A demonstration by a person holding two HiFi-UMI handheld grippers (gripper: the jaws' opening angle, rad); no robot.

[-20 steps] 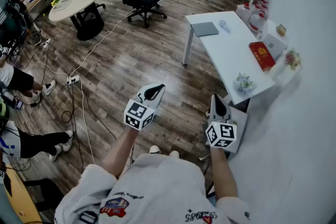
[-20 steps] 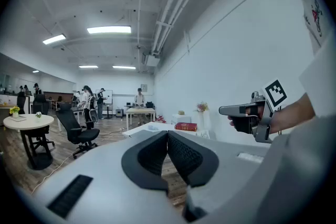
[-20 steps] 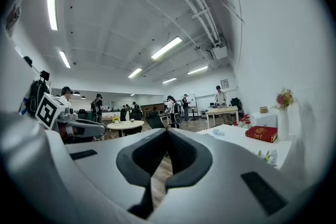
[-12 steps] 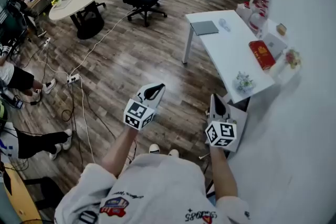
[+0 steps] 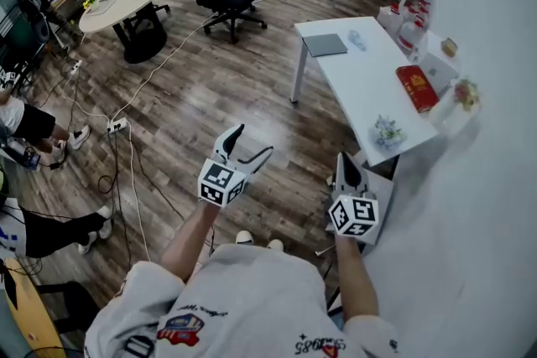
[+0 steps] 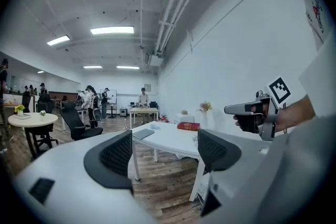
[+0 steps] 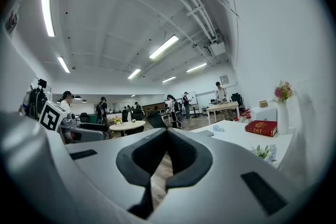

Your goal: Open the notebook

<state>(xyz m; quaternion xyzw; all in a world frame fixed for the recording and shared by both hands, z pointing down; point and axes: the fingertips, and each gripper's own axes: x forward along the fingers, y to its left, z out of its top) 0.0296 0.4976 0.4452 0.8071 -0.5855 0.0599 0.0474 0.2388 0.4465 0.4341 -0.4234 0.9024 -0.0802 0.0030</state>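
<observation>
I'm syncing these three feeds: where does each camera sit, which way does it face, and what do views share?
Head view: on the person's head, aimed steeply down at floor and white table; shows both forearms, left gripper, right gripper.
Left gripper view: on the left gripper, facing roughly level at the table; own jaws apart, empty; the right gripper at right.
Right gripper view: on the right gripper, facing level across the room; own jaws together, empty.
Shared: all three show the table and red book.
</observation>
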